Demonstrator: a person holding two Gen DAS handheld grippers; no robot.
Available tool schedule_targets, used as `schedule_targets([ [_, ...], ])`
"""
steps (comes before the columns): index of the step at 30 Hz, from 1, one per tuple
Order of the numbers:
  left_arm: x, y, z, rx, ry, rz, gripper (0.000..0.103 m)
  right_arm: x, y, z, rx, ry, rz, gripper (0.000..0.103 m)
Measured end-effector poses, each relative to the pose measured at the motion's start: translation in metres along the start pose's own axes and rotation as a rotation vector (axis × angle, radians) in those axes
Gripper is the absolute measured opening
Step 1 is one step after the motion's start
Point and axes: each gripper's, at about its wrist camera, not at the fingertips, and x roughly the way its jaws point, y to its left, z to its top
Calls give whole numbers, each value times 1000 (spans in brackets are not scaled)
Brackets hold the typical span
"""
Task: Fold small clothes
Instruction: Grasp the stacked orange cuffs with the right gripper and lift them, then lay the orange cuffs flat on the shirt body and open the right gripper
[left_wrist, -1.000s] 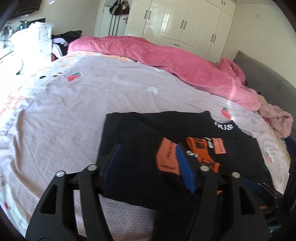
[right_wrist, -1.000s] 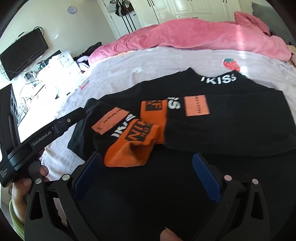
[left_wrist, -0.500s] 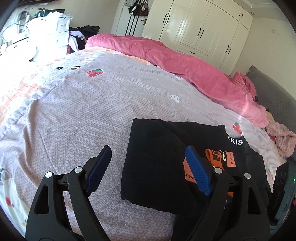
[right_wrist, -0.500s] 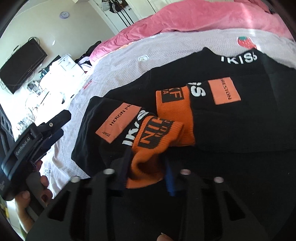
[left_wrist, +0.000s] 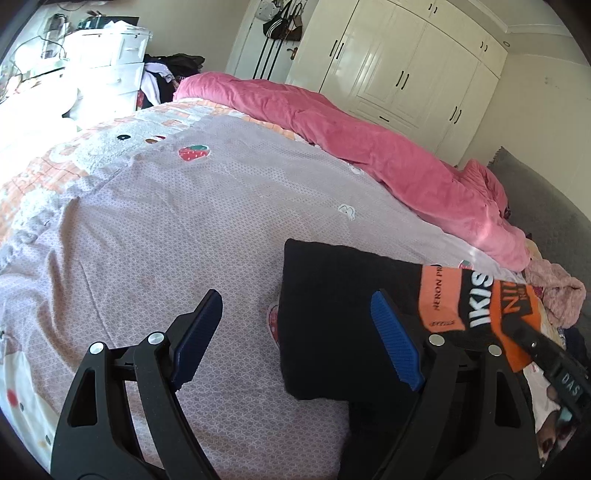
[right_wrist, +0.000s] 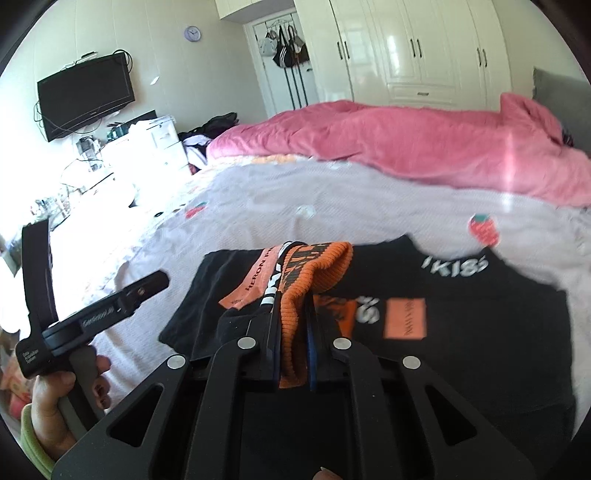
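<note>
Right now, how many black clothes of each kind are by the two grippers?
Black socks with orange cuffs: 2 (one pinched in the right gripper, one lying flat)
Black garment lettered KISS: 1
Total: 3

A bedroom in a home. A wide bed (left_wrist: 155, 236) with a lilac strawberry-print sheet fills the room, a rumpled pink duvet (right_wrist: 406, 147) along its far side. Behind stand white built-in wardrobes (right_wrist: 413, 48) and a door hung with bags (right_wrist: 284, 48). A television (right_wrist: 85, 92) and a round clock (right_wrist: 192, 33) hang on the wall above a white drawer unit (left_wrist: 110, 62) with cluttered clothes beside it.
</note>
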Motion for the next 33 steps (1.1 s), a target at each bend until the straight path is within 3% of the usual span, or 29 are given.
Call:
schedule_targets([
  [13, 11, -17, -8, 40, 32, -30, 75, -28, -96, 1, 31, -37, -183, 9],
  [28, 33, -73, -17, 188, 75, -90, 75, -32, -137, -17, 51, -31, -226, 9],
  [33, 47, -110, -26, 305, 103, -122, 75, -28, -148, -21, 70, -26, -244, 9],
])
